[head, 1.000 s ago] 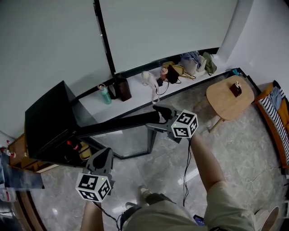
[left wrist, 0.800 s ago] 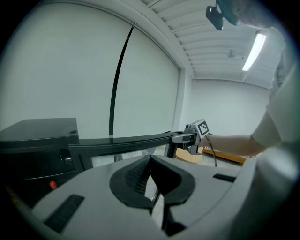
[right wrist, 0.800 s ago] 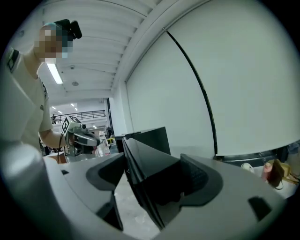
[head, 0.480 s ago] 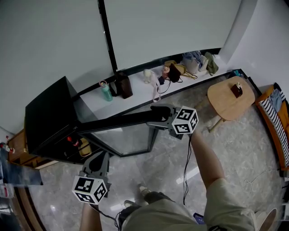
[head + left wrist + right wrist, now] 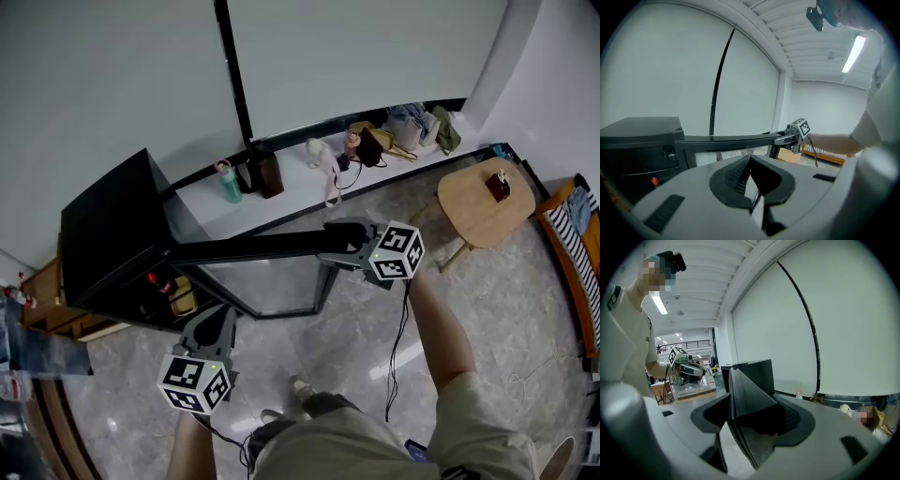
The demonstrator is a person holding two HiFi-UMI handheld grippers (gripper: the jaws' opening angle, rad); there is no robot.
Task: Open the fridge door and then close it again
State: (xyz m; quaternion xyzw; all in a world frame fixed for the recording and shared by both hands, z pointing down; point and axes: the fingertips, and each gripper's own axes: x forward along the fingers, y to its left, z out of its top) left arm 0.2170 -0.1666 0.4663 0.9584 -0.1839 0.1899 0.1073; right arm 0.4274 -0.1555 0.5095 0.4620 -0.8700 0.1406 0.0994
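Black fridge (image 5: pixel 103 234) at the left of the head view; stands on a pale marbled floor (image 5: pixel 356 323). Fridge door (image 5: pixel 244 250) swung wide open; reaches rightward from the cabinet, with a glass panel under its dark top edge. Behind, along the wall, a white ledge (image 5: pixel 202 220) loaded with bags and bottles. Further right, a round wooden table (image 5: pixel 473 202). Right gripper (image 5: pixel 328 246) at the door's free end, claw released yet straddling that edge, with the jaws lately closing around the door. Shows its ribbed right pad clear of the panel in the right gripper view. Left gripper (image 5: pixel 220 316) low in front of the open cabinet, apart from fridge and door, claw clenched on nothing. Smallest: teal bottle (image 5: pixel 229 183), upright on the ledge.
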